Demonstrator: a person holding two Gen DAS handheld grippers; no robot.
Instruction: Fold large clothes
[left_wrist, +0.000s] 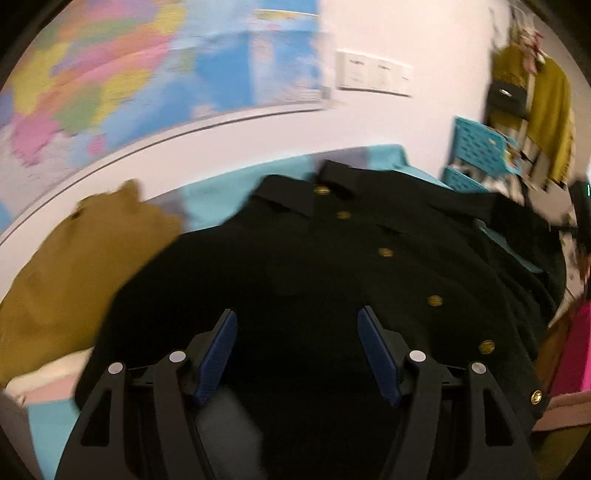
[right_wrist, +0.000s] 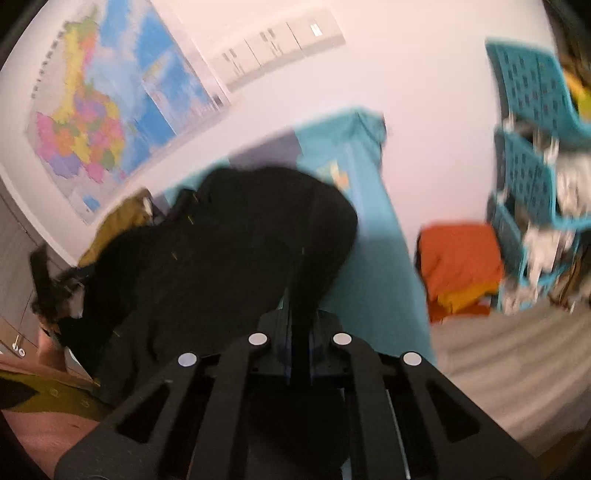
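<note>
A black button-up shirt (left_wrist: 332, 266) with gold buttons lies spread on a turquoise-covered table (left_wrist: 207, 195), collar at the far side. My left gripper (left_wrist: 297, 325) hovers over the shirt's lower front, open, with nothing between its blue pads (left_wrist: 376, 350). In the right wrist view the same black shirt (right_wrist: 221, 258) is bunched up on the turquoise table (right_wrist: 373, 258). My right gripper (right_wrist: 300, 332) is shut on a fold of the black cloth at the shirt's right edge, and that cloth hangs down over the fingers.
A mustard garment (left_wrist: 81, 266) lies on the table left of the shirt. Turquoise plastic baskets (right_wrist: 532, 147) with clothes stand at the right by the wall. An orange and yellow pile (right_wrist: 461, 266) sits below them. A map (left_wrist: 147, 74) hangs on the wall behind.
</note>
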